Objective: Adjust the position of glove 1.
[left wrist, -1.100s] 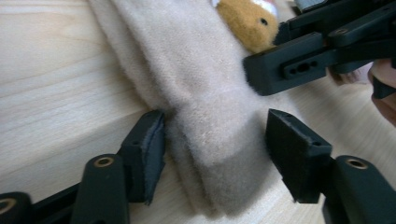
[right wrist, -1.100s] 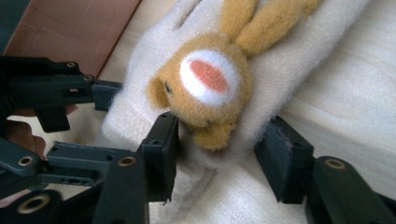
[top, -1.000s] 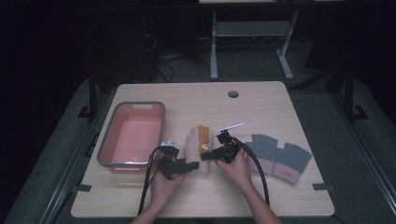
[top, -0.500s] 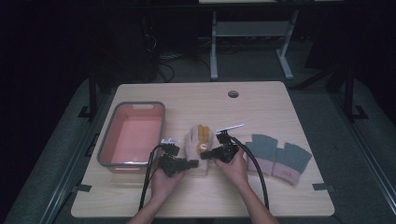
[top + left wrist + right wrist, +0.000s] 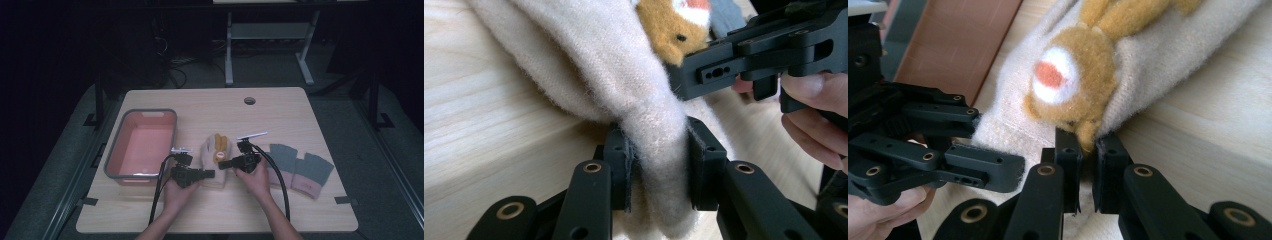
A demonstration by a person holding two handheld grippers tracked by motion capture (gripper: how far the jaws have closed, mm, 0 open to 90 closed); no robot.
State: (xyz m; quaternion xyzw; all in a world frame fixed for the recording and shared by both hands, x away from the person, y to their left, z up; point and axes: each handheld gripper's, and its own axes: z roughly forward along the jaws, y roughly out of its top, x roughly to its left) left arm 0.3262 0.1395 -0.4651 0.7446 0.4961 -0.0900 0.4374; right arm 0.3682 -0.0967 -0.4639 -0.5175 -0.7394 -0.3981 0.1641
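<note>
We hold cream glove (image 5: 214, 159) on table (image 5: 280, 107), just right of pink tub (image 5: 142, 145). Left tongs (image 5: 209, 173) have just squeezed shut, pinching near edge of glove (image 5: 659, 150). Right tongs (image 5: 223, 164) have just squeezed shut too, pinching glove (image 5: 1088, 132) by fuzzy orange animal patch (image 5: 1068, 85). Two pinches from two sides, so floppy glove stays flat and can lift evenly. We guess tub is where glove goes. Grey gloves (image 5: 300, 165) wait farther right of tub.
</note>
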